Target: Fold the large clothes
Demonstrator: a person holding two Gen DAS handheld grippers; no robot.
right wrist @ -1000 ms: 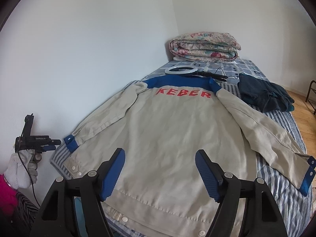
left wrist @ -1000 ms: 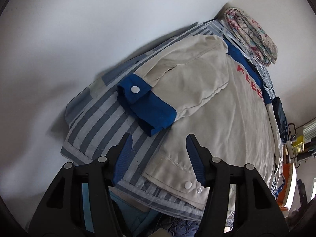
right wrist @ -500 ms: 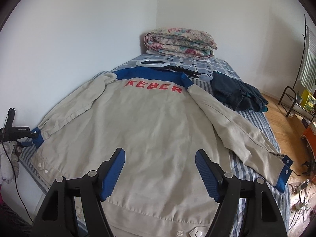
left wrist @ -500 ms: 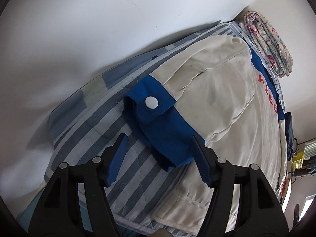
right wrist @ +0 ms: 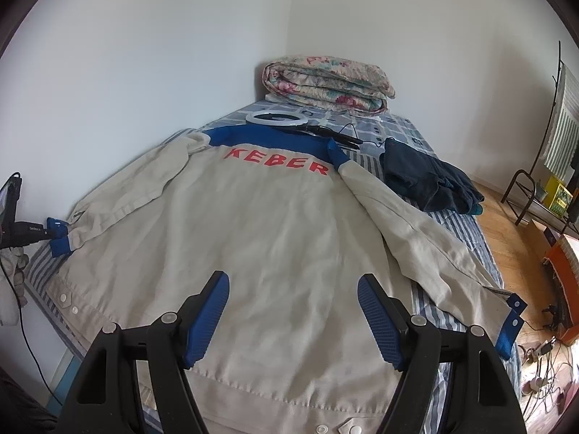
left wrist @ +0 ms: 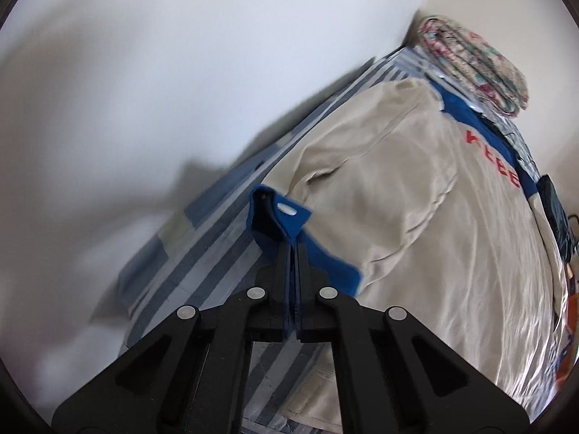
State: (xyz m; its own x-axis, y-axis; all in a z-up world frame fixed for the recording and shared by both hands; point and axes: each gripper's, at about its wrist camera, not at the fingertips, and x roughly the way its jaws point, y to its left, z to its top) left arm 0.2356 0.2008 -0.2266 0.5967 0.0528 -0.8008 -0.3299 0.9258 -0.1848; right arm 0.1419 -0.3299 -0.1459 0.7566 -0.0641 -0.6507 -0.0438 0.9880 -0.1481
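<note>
We see the beige jacket [right wrist: 275,238] spread back-up across the striped bed [right wrist: 456,224], sleeves out to both sides. Our left tool [left wrist: 292,249] is clamped on the blue cuff [left wrist: 278,217] at the bed's edge. Our right tool [right wrist: 293,318] hangs open above the hem, gripping nothing.

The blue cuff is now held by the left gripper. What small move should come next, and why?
Probably lift the blue cuff and carry the sleeve across the jacket. The left gripper is shut on it, the jacket lies flat, back up, and the right gripper is open above the hem.
</note>
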